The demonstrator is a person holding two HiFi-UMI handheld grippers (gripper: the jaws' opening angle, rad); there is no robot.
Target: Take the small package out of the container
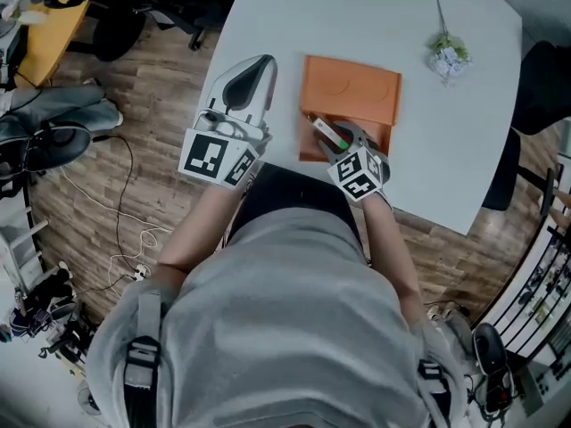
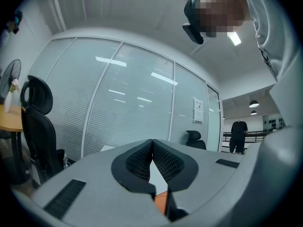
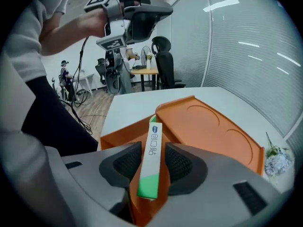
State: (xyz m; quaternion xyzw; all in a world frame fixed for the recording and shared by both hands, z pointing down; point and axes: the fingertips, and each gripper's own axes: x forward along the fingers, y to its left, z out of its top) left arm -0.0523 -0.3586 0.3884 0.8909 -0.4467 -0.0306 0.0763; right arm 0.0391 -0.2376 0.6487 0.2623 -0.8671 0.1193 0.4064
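Note:
The small package, a slim white box with a green end, stands tilted over the near wall of the orange container. It lies between the pads of my right gripper; a thin strip of orange shows beside it, so the jaws stand slightly apart and open. My left gripper hovers above the table's left edge, left of the container. In the left gripper view it points up at a glass wall, pads meeting, shut and empty.
The container sits on a white table near its front edge. A small flower sprig lies at the far right. Office chairs and cables occupy the wooden floor to the left. A person stands far off.

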